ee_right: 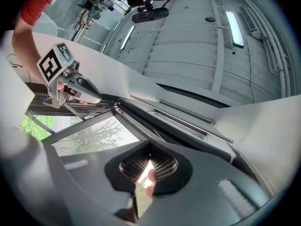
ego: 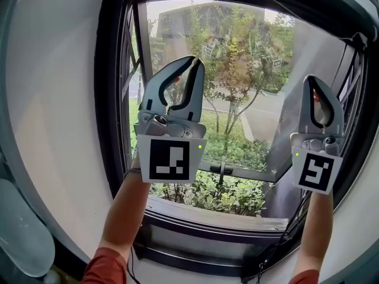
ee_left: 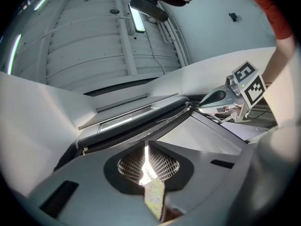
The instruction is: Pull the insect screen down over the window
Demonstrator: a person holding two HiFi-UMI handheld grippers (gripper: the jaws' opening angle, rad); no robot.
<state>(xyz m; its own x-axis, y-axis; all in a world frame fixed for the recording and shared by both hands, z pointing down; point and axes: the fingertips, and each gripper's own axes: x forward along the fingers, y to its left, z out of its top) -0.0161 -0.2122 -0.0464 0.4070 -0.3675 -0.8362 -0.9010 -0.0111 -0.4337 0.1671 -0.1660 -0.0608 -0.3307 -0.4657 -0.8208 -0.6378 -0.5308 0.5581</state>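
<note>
Both grippers are raised in front of the black-framed window (ego: pixel 112 99), pointing up toward its top. My left gripper (ego: pixel 193 60) is shut with nothing between its jaws. My right gripper (ego: pixel 312 79) is shut too and holds nothing. In the left gripper view the shut jaws (ee_left: pixel 147 147) point at the dark screen bar (ee_left: pixel 136 121) along the window's top, a short way below it; the right gripper (ee_left: pixel 203 103) shows beside it. In the right gripper view the shut jaws (ee_right: pixel 150 157) face the same dark bar (ee_right: pixel 181 126), with the left gripper (ee_right: pixel 96 98) to the left.
Trees and shrubs (ego: pixel 237 70) show through the glass. A black handle (ego: pixel 221 169) sits on the lower rail. A dark sash (ego: pixel 296 129) stands at the right of the opening. A cable (ego: pixel 278 247) hangs by the sill. White walls flank the window.
</note>
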